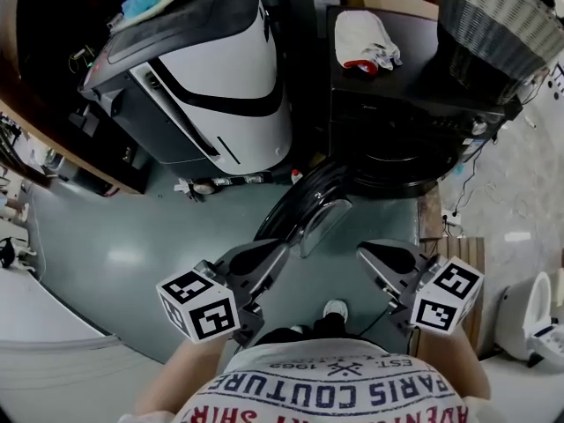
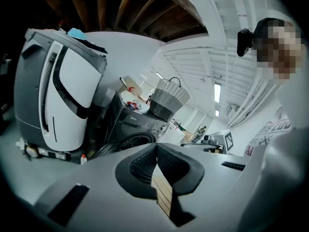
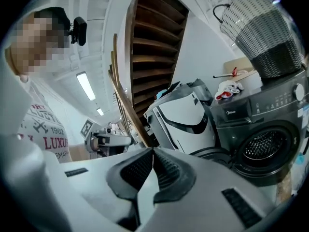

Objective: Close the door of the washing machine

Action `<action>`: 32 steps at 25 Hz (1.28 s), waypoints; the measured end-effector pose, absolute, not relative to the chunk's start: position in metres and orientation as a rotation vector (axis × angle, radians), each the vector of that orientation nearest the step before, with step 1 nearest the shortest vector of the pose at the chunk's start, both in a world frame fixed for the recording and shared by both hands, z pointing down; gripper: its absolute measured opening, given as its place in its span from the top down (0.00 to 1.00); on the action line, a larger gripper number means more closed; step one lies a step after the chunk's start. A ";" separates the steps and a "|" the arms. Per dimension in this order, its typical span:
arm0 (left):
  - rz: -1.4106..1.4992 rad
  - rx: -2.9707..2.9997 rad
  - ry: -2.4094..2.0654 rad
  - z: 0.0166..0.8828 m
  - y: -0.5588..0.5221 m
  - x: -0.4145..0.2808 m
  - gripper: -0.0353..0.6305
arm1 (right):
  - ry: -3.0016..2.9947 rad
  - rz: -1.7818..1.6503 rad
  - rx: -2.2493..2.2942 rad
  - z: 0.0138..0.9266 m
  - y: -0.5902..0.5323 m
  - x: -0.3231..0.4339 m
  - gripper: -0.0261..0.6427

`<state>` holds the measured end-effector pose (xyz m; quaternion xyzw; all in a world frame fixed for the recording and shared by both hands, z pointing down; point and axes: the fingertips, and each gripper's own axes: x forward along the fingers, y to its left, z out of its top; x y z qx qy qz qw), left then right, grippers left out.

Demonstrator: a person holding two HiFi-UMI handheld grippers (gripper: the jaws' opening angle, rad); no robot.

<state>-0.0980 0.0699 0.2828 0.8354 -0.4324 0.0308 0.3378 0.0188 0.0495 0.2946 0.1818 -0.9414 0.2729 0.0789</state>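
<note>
**Head view, looking down.** A dark washing machine [image 1: 397, 122] stands at upper right. Its round door [image 1: 300, 203] is swung open towards the person. A woven basket [image 1: 493, 20] sits on the machine's top at the right. A white cloth with a red edge [image 1: 363, 40] lies beside it at the left. What the basket holds cannot be made out in any view. A white-and-grey appliance [image 1: 220, 69] stands to the left of the machine.

**Right gripper view.** Only this view looks into the drum [image 3: 263, 146], showing its perforated metal wall through the round opening. The open door appears low and to the left of that opening.

**Left gripper view.** The machine's front is seen obliquely. The right gripper's marker cube [image 2: 227, 140] appears at the right.

**Jaws.** The left gripper [image 1: 278, 252] and the right gripper [image 1: 363, 252] are held side by side, low in the head view. Each gripper's own view shows its ribbed pads pressed together with nothing between them. The door lies ahead of both, between their tips and slightly nearer the left gripper. Neither gripper touches it.
</note>
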 end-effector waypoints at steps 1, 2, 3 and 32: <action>0.085 2.155 -1.149 0.287 0.067 -0.104 0.91 | -2.808 0.831 0.523 0.300 0.045 0.014 0.93; 0.093 2.136 -1.170 0.293 0.065 -0.111 0.91 | -2.799 0.843 0.508 0.305 0.040 0.009 0.93; 0.102 2.118 -1.188 0.298 0.062 -0.118 0.91 | -2.789 0.852 0.497 0.311 0.036 0.003 0.93; 0.226 2.005 -1.004 0.408 0.038 -0.354 0.91 | -2.401 0.708 0.683 0.459 0.001 -0.255 0.93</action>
